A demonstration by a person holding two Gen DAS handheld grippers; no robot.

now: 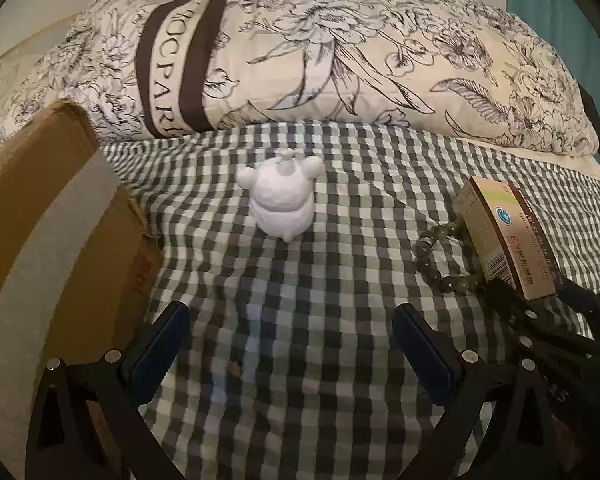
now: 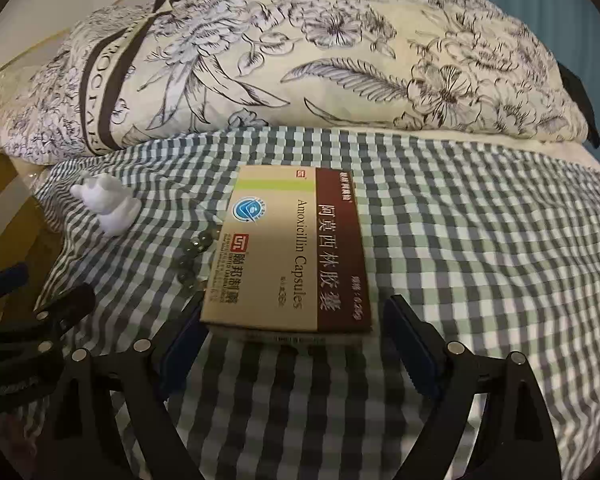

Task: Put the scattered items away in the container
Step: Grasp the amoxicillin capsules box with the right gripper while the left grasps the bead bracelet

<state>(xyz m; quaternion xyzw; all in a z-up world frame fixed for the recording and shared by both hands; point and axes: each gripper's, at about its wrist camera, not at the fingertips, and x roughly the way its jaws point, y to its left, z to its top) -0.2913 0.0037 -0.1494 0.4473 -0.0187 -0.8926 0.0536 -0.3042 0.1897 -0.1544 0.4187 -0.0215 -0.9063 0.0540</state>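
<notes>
L wrist: left gripper (image 1: pixel 290 332) spread wide, empty, above checked bedsheet (image 1: pixel 340 280). White bear figurine (image 1: pixel 281 200) stands ahead, centre; looks hard, maybe plaster, so prob fragile, grip round body. Cardboard box (image 1: pixel 60 220) = container, at left. Bead bracelet (image 1: pixel 444 258) touches medicine carton (image 1: pixel 504 236) at right.

R wrist: right gripper (image 2: pixel 296 340) spread, nothing pinched, fingers flank near end of Amoxicillin carton (image 2: pixel 296 248) lying flat. Light, stiff card, crushable; take by long edges. Beads (image 2: pixel 192 256) just beside its left edge, smooth, likely slippery. Figurine (image 2: pixel 108 204) far left. Floral pillow (image 2: pixel 300 60) behind.
</notes>
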